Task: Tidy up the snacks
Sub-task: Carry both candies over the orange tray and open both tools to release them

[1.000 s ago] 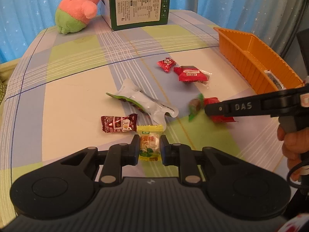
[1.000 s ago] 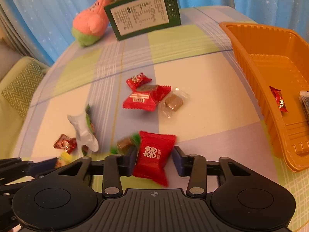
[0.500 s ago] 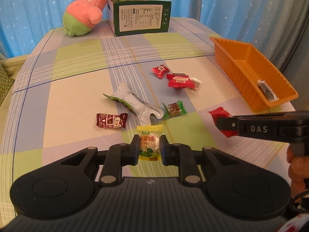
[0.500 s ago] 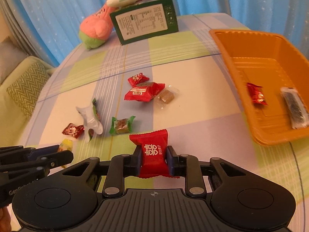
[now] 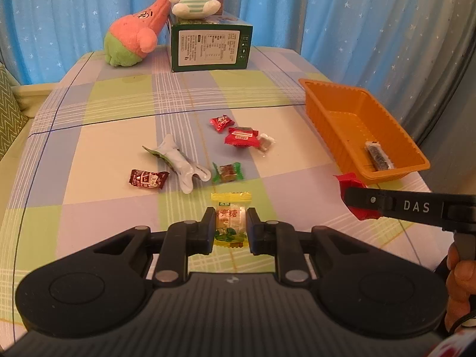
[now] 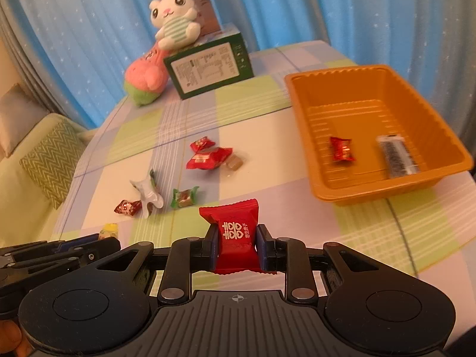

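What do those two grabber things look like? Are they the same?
Both look alike. The left gripper is matte black plastic: a ribbed body, two round discs on wing-shaped sides, silver rivets, and two flat black fingers. The right gripper has the same shape, with a small crosshair mark on its body and bluish finger pads. Seen from the side, its finger carries white letters "DAS".

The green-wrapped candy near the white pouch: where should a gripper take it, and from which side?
Grip the green-wrapped candy across its blocky brown middle, coming down from above, probably with the fingers on its near and far long sides. It lies flat on the tablecloth, and its twisted green ends stick out left and right, too flimsy to hold. The white pouch lies close on its left.
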A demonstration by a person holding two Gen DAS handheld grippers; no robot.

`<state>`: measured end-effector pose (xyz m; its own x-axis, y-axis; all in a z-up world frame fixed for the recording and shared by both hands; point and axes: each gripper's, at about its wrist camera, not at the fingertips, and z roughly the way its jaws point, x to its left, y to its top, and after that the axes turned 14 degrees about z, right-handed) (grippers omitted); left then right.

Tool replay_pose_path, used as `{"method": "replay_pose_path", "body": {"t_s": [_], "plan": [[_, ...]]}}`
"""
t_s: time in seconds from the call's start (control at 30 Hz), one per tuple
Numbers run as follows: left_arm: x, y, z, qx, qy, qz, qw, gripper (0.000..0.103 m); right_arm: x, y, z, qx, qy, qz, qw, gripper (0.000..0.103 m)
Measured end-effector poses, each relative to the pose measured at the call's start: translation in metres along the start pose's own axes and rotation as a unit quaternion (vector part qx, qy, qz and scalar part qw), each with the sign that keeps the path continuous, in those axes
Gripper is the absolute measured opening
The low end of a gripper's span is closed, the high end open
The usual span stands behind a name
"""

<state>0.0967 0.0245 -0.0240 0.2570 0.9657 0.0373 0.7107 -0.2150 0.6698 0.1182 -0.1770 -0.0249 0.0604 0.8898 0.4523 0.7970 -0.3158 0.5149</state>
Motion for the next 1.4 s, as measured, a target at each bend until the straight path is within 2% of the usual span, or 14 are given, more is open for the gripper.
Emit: {"method": "replay_pose_path", "body": {"t_s": [0.4,0.73,1.1,1.4], "plan": [[-0.046,0.017,-0.014,-0.017,-0.016,0.018,0.9996,0.019,-0.038,0.014,-0.044,-0.037,-0.014,0.024,0.999,0.026],[-0.09,0.045,0.002,-0.023,-0.052,0.033,0.9978,0.019,-0.081,0.042,-0.07,-0.065,-0.04,0.05,0.996,0.026],[-0.124,0.08,0.024,-0.028,-0.076,0.052,0.9954,0.019,-0.118,0.071,-0.072,-0.075,-0.058,0.068,0.993,0.026],[-0.145,0.107,0.047,-0.03,-0.089,0.063,0.9936,0.019,-0.136,0.092,-0.061,-0.073,-0.069,0.059,0.993,0.026]]}}
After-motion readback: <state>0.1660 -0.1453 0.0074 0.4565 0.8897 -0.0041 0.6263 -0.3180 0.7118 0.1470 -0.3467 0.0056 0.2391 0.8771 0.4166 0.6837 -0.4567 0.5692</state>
